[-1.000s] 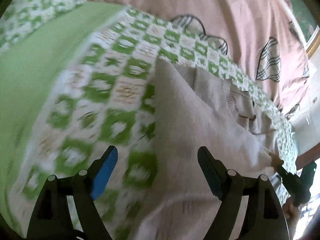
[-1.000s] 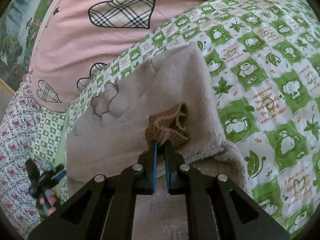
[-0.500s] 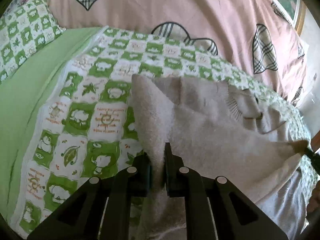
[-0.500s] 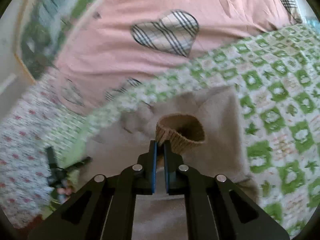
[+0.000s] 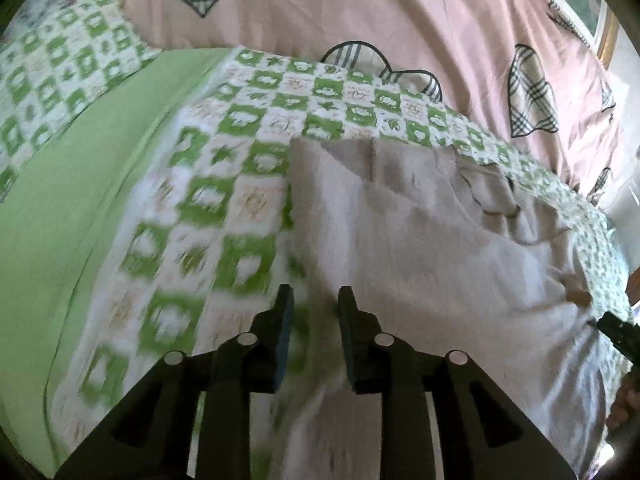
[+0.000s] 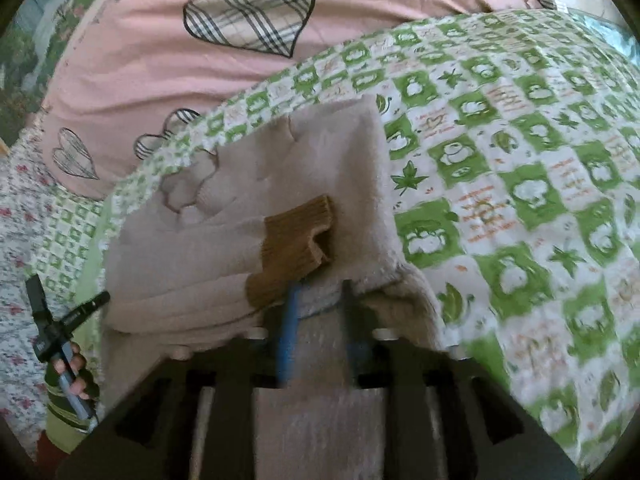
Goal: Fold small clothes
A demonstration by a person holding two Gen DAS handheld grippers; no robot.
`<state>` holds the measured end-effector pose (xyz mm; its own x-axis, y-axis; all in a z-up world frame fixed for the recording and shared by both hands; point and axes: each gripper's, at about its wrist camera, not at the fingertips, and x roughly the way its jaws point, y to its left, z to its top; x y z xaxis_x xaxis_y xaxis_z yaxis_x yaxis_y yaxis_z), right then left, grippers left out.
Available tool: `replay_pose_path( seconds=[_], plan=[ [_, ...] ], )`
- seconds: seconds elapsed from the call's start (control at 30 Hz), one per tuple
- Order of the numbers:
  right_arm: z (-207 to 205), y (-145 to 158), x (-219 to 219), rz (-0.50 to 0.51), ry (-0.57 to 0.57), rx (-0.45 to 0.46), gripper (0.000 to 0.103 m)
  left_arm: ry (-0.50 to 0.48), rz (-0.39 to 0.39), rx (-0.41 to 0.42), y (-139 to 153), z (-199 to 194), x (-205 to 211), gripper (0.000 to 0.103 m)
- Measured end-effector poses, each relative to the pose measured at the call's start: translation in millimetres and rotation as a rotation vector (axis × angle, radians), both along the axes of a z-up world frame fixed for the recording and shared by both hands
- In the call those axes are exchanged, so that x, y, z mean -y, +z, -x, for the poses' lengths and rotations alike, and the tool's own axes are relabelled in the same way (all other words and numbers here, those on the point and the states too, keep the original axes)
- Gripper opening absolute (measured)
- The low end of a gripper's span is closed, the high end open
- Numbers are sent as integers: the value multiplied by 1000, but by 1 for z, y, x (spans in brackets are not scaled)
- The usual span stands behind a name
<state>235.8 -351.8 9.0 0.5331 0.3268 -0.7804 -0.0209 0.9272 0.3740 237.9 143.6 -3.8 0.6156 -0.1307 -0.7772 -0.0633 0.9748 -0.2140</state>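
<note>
Both tongs [image 5: 313, 322] [image 6: 320, 300] newly parted over sweater [image 6: 280, 184]

left wrist view: low and close over the beige sweater [image 5: 420, 240], facing along the fingers of the left gripper [image 5: 314, 328] toward the pink duvet [image 5: 360, 20]. right wrist view: equally close over the sweater's [image 6: 320, 160] other side, between the fingers of the right gripper [image 6: 320, 312], also facing the duvet [image 6: 160, 60]. shared: sweater, duvet, green checked sheet [image 5: 240, 152].
</note>
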Motion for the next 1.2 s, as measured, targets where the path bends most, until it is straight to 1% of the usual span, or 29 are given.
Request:
replay_pose_path(
  seconds=[0.03, 0.1, 0.17, 0.23, 0.3, 0.33, 0.4, 0.47, 0.6, 0.7, 0.77, 0.87, 0.97, 1.03, 1.1, 1.2],
  plan=[
    [6, 4, -1, -11, 5, 18, 69, 1, 8, -1, 2, 13, -1, 25],
    [21, 11, -3, -17, 28, 39, 69, 4, 27, 0, 5, 43, -3, 30],
    [34, 14, -4, -29, 53, 40, 69, 5, 47, 1, 6, 70, -3, 40],
    [50, 14, -6, -30, 83, 34, 69, 8, 53, -9, 3, 97, -3, 46],
    [64, 14, -5, -31, 107, 32, 69, 12, 71, -34, -4, 122, -4, 46],
    [72, 14, -4, -33, 118, 29, 69, 18, 92, -53, -8, 137, -5, 47],
    [84, 13, 0, -42, 131, 26, 69, 15, 127, -82, -15, 158, -5, 51],
    [97, 12, 5, -48, 137, 23, 69, 24, 132, -101, -21, 178, -6, 55],
    [120, 12, 18, -51, 147, 12, 69, 33, 164, -139, -33, 219, -7, 57],
    [135, 11, 27, -69, 154, 3, 69, 20, 160, -152, -35, 241, -4, 60],
    [145, 10, 36, -101, 157, -5, 69, -3, 180, -162, -36, 254, 0, 67],
    [158, 6, 47, -133, 164, -28, 69, -47, 208, -170, -40, 273, 11, 67],
    [178, 8, 57, -116, 183, -27, 69, -80, 212, -159, -43, 291, 21, 67],
    [189, 6, 63, -129, 200, -39, 69, -105, 230, -156, -45, 301, 26, 67],
    [201, 2, 67, -138, 227, -64, 69, -135, 242, -157, -47, 308, 30, 67],
    [219, -7, 68, -142, 294, -109, 69, -193, 235, -161, -49, 317, 33, 65]
  ],
)
